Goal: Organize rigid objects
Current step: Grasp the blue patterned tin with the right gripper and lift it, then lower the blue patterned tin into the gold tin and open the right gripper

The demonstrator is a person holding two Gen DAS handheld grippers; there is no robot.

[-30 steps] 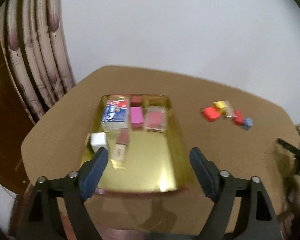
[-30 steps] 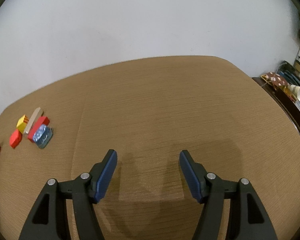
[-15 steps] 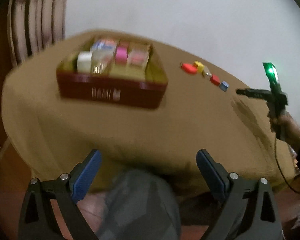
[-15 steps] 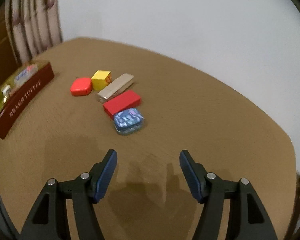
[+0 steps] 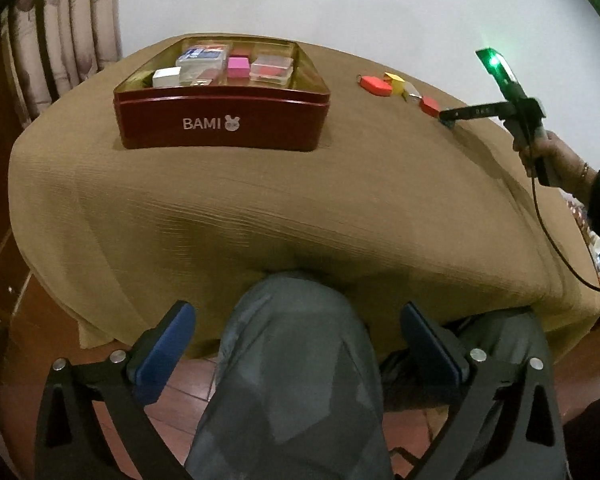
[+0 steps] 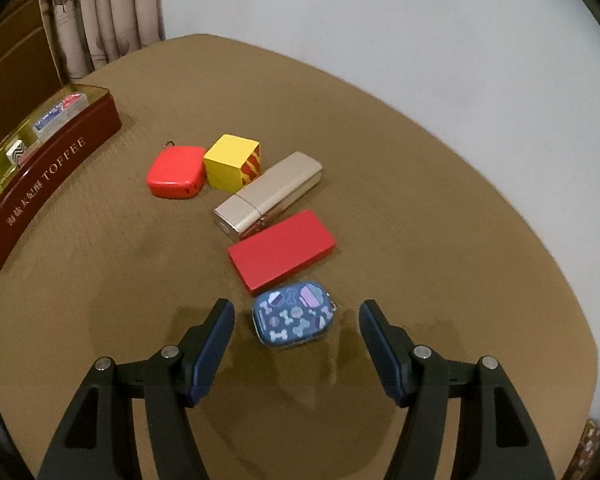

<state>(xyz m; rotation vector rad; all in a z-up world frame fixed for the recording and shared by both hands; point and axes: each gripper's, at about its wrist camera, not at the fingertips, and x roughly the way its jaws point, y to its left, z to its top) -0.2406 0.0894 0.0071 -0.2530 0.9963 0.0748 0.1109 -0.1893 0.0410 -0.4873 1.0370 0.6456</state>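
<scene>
A row of small things lies on the brown tablecloth: a red rounded case (image 6: pixel 176 172), a yellow cube (image 6: pixel 230 162), a gold case (image 6: pixel 268 196), a red flat box (image 6: pixel 282 252) and a blue patterned tin (image 6: pixel 294 316). My right gripper (image 6: pixel 297 308) is open and straddles the blue tin, with its pads clear of it. The dark red tin box (image 5: pixel 220 124) at the table's left holds several small boxes. My left gripper (image 5: pixel 296 324) hangs in front of the table's near edge over a person's knee (image 5: pixel 296 340). Its jaws are opening and hold nothing.
A curtain (image 5: pixel 72 32) and dark wooden furniture stand left of the table, and a white wall lies behind it. A hand (image 5: pixel 548 152) holds the right gripper at the table's right side, and a cable (image 5: pixel 552 240) trails from it. Red floor tiles show below the cloth.
The left gripper pulled back from above the red tin box and sank below the table's front edge, its jaws widening. The right gripper swung over to the row, and the blue tin now lies between its jaws.
</scene>
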